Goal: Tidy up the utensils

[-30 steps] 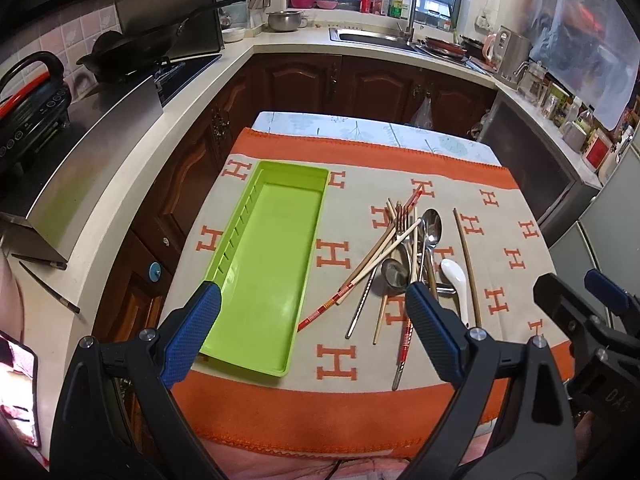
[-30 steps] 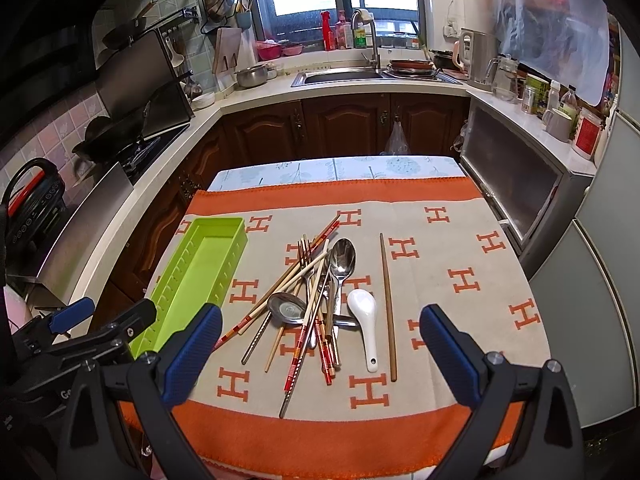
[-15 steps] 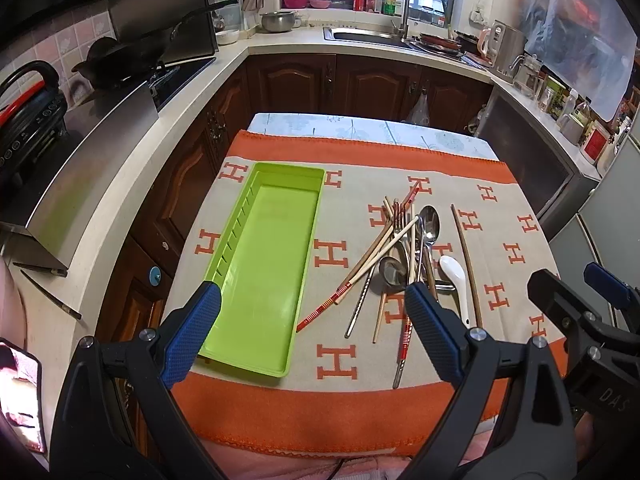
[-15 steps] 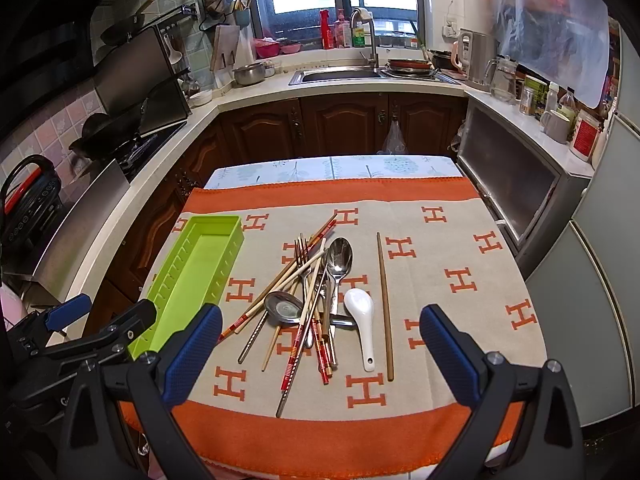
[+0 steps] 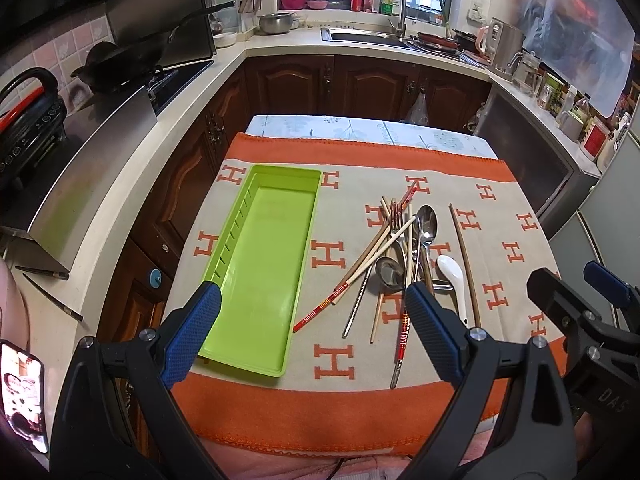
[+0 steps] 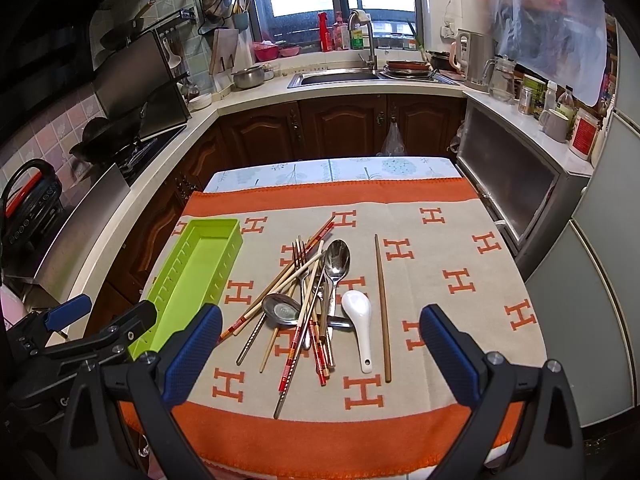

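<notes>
Utensils [image 6: 316, 300]: crossed pile mid-cloth; thin, stiff, light; steel ones likely slippery.
Grip: take 1 free handle end at the near edge.
White spoon [image 6: 359, 316]: glossy, probably ceramic, fragile.
Tray [image 5: 260, 264]: green plastic, empty, left of the pile.
Left gripper [image 5: 312, 312]: spread, holding nothing.
Right gripper [image 6: 320, 332]: spread, holding nothing.
Cloth [image 6: 460, 248]: woven, orange-bordered, over the table.

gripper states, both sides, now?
Left hand-held gripper: open, holding nothing.
Right hand-held gripper: open, holding nothing.
</notes>
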The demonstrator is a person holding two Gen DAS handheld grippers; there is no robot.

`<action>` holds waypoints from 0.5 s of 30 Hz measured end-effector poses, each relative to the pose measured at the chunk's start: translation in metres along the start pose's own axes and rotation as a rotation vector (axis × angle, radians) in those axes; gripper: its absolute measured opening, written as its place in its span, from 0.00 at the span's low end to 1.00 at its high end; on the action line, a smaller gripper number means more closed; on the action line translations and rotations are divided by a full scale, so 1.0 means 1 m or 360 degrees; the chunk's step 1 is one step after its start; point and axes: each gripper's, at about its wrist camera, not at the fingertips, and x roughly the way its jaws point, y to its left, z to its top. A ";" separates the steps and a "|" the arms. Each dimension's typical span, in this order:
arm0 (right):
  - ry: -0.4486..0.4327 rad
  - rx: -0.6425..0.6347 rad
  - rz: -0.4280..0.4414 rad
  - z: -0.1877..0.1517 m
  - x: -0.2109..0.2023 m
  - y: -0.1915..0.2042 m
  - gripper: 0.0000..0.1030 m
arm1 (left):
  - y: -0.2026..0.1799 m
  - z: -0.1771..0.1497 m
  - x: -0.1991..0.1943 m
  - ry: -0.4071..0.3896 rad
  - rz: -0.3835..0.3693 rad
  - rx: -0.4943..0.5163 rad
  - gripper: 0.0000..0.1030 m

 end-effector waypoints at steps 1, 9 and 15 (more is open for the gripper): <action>0.0000 -0.0001 0.0002 -0.001 0.000 0.000 0.96 | 0.000 0.000 0.000 0.0001 0.0000 0.0000 0.90; 0.0001 0.0004 -0.0004 0.000 -0.001 -0.001 0.96 | -0.001 -0.001 0.000 0.0001 -0.0001 0.0005 0.90; 0.0007 0.0009 -0.0003 0.001 -0.002 -0.005 0.96 | -0.003 -0.001 -0.002 -0.0016 -0.0012 0.0019 0.90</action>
